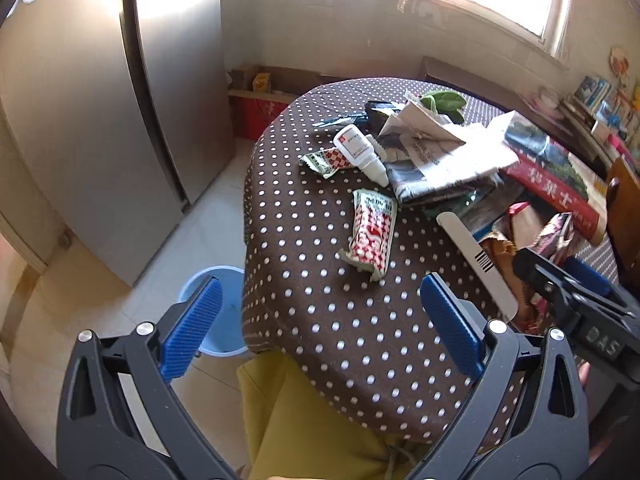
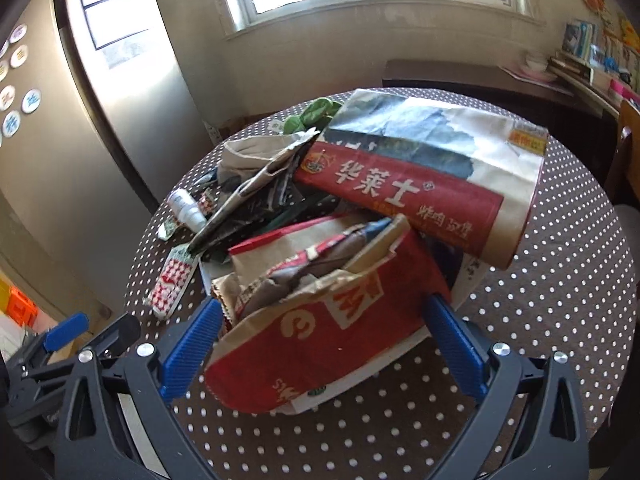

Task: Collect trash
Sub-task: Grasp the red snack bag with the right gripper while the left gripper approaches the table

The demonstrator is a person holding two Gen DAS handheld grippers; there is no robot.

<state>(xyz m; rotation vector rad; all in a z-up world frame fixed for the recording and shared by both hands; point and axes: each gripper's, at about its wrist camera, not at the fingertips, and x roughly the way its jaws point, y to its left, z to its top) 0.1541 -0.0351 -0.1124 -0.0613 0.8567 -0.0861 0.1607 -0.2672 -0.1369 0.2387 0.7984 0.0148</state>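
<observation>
Right gripper (image 2: pixel 320 344) gapes around the red bag (image 2: pixel 320 344), ungrasped; left gripper (image 1: pixel 320 328) idles wide; next, clamp and bin (image 1: pixel 216 312) it

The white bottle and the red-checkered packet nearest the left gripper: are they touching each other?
Apart. In the left wrist view, the white bottle lies farther back, and a strip of dotted tablecloth shows plainly between its cap and the top of the red-checkered packet.
</observation>
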